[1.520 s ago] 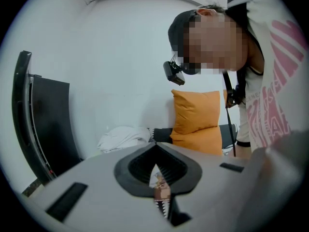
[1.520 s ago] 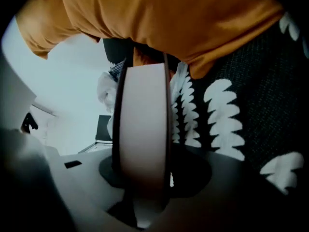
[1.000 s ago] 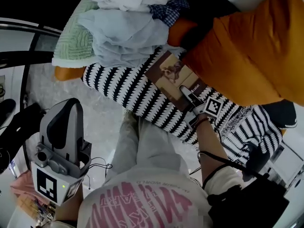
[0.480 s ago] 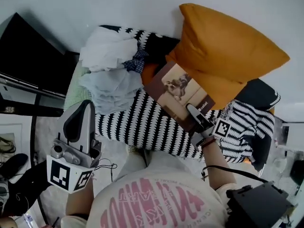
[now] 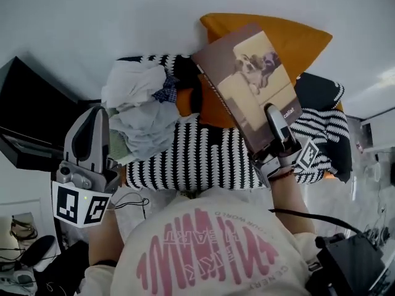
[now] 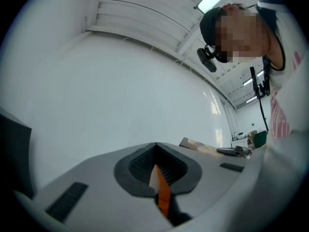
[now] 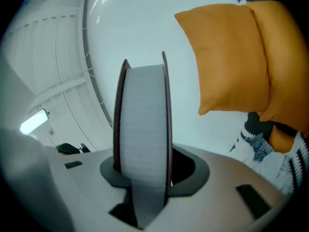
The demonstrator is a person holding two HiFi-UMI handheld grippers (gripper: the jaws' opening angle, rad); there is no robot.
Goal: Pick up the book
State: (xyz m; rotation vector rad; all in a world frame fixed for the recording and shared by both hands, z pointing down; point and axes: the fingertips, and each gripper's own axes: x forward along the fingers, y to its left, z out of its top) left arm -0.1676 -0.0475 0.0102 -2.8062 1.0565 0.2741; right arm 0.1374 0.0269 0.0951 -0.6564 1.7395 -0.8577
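Observation:
A brown book (image 5: 253,85) with a dog picture on its cover is held up in the air in front of the orange pillow (image 5: 302,36). My right gripper (image 5: 272,115) is shut on its lower edge, with one finger (image 5: 278,128) lying across the cover. In the right gripper view the book's grey page edge (image 7: 142,120) stands upright between the jaws of my right gripper (image 7: 142,166). My left gripper (image 5: 92,116) hangs at the left, well away from the book, shut with nothing in it. In the left gripper view the jaws of my left gripper (image 6: 155,148) meet at the tip.
A black-and-white striped blanket (image 5: 203,159) covers the seat below the book. A pile of pale clothes (image 5: 139,103) lies on its left end. A black screen (image 5: 24,122) stands at the far left. The orange pillow (image 7: 231,57) leans against a white wall.
The right gripper has lifted the book off the striped blanket and up in front of the pillow. The left gripper has risen too, still shut and empty.

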